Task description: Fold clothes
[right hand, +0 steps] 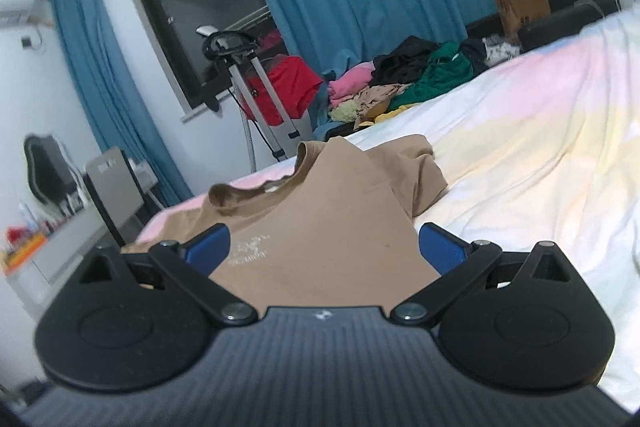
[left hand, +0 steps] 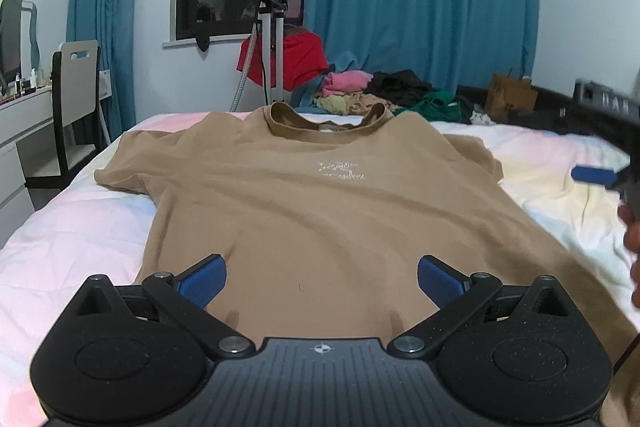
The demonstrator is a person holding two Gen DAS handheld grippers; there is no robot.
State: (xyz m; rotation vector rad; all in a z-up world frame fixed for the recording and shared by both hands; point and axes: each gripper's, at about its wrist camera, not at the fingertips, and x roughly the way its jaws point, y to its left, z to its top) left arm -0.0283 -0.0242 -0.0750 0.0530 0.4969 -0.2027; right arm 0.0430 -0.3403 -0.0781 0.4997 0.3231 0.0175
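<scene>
A tan T-shirt (left hand: 320,211) with a small white chest print lies spread flat, front up, on the bed, collar at the far end. My left gripper (left hand: 322,281) hovers open over the shirt's lower hem area, nothing between its blue pads. In the left wrist view the right gripper (left hand: 600,175) shows blurred at the right edge, held by a hand. In the right wrist view the same T-shirt (right hand: 328,223) lies ahead, its right sleeve bunched. My right gripper (right hand: 324,247) is open above the shirt's right side.
The bed (left hand: 80,227) has a pastel pink, white and yellow cover. A pile of mixed clothes (left hand: 384,95) sits at its far edge before blue curtains. A garment steamer stand (left hand: 272,39) with a red garment, a chair (left hand: 76,95) and a white desk stand left.
</scene>
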